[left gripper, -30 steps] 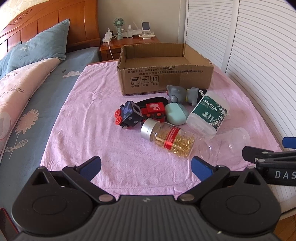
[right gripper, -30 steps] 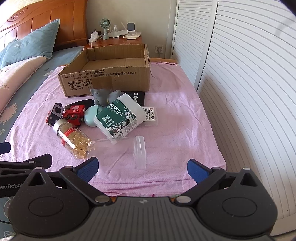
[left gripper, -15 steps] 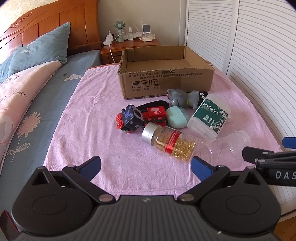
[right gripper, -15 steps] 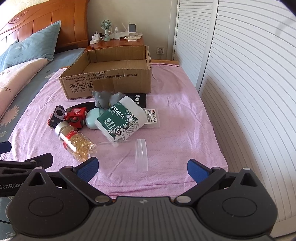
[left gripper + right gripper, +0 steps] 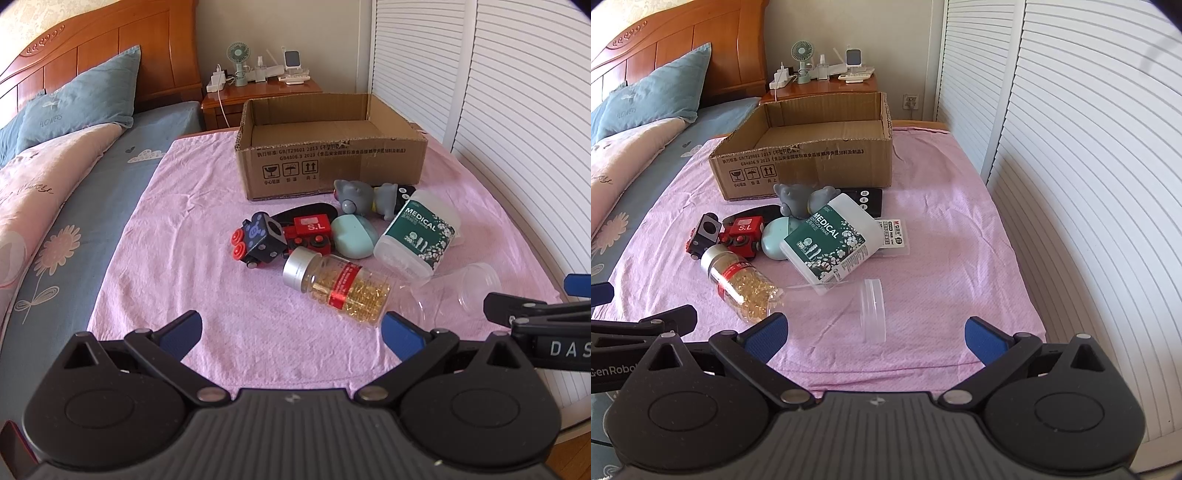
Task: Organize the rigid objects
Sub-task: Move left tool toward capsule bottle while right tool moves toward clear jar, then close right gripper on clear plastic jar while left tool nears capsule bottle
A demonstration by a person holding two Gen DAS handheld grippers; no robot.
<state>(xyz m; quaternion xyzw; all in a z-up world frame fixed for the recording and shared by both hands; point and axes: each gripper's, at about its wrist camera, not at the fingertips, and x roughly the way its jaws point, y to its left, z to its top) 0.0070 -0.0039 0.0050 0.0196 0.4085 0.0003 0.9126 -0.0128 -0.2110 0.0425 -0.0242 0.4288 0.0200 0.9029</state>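
Note:
An open cardboard box (image 5: 332, 166) (image 5: 809, 166) stands at the far side of a pink cloth (image 5: 184, 258). In front of it lies a pile: a toy train (image 5: 280, 240) (image 5: 727, 236), a capsule bottle (image 5: 340, 286) (image 5: 738, 284), a teal case (image 5: 354, 240), a grey toy (image 5: 354, 195) (image 5: 794, 199), a cotton swab tub (image 5: 417, 232) (image 5: 831, 243) and a clear cup (image 5: 458, 291) (image 5: 873, 310). My left gripper (image 5: 291, 332) is open and empty, short of the bottle. My right gripper (image 5: 875, 334) is open and empty, just short of the cup.
A black remote (image 5: 868, 199) and a small label packet (image 5: 895, 234) lie behind the tub. A bed with pillows (image 5: 74, 107) lies left, a nightstand (image 5: 258, 88) with a fan behind the box, and slatted doors (image 5: 1071, 147) run along the right.
Both grippers have tilted or drawn back a little, so the box and pile sit slightly lower in both views. Nothing on the cloth has moved and both grippers stay open.

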